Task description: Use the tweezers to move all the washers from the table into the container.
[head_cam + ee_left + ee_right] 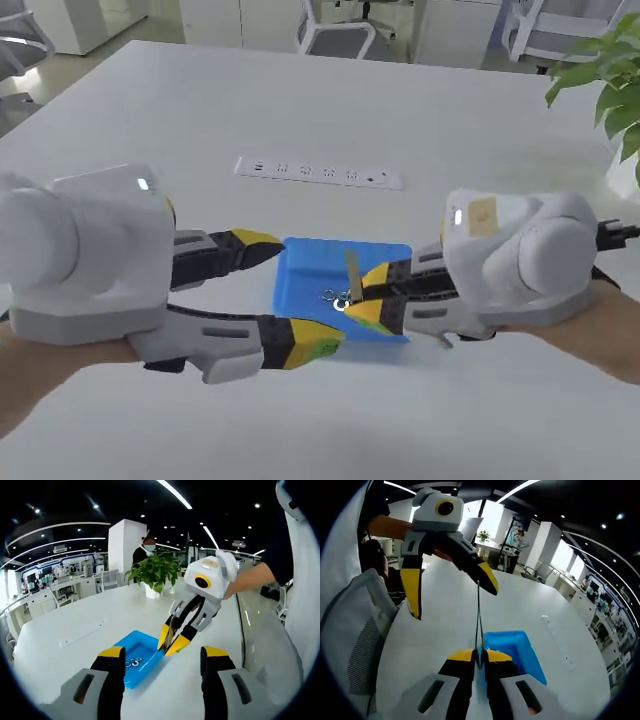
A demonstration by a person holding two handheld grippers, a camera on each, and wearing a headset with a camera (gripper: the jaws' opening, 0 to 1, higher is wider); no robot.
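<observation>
- My left gripper [310,292]: white housing, black arms and yellow-tipped jaws, with a green patch on the lower jaw.
- My right gripper [365,297]: the same white, black and yellow, with a tan label on its housing.
- The container [300,262] before me: plain bright blue.
- The washers [332,296]: silvery.
- The tweezers [352,268]: dull grey metal.
- The counter [200,110]: plain white, as is the power strip [318,172].
- The plant [612,80]: green leaves.
</observation>
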